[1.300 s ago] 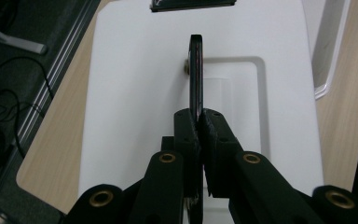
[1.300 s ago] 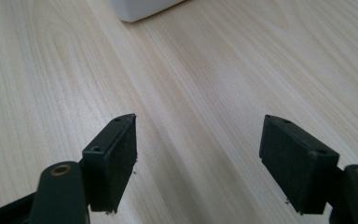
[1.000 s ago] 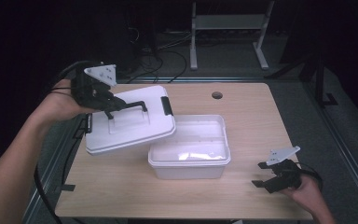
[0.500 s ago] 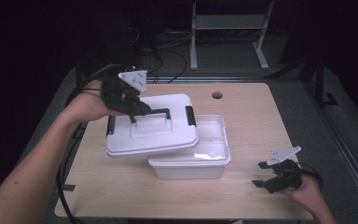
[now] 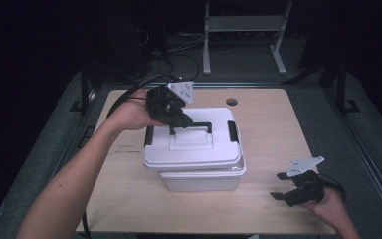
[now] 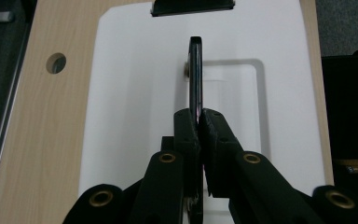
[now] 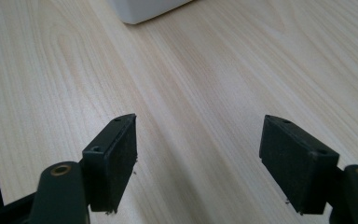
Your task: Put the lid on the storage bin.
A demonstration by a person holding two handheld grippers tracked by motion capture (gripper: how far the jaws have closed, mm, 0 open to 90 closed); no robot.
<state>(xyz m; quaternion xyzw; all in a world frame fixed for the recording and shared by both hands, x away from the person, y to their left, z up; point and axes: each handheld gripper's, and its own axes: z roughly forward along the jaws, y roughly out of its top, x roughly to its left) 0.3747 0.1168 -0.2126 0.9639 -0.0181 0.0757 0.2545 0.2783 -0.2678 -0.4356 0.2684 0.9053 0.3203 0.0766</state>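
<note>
A white rectangular lid (image 5: 193, 142) with a black handle (image 5: 190, 127) and black end clips sits over a white plastic box (image 5: 201, 180) at the table's middle, slightly tilted and shifted left, its near edge overhanging the box's front wall.

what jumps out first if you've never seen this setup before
The white lid over the white box at mid-table draws the eye, carried by its black handle in the shut left gripper. At the near right corner, the right gripper rests open on the wooden table.
</note>
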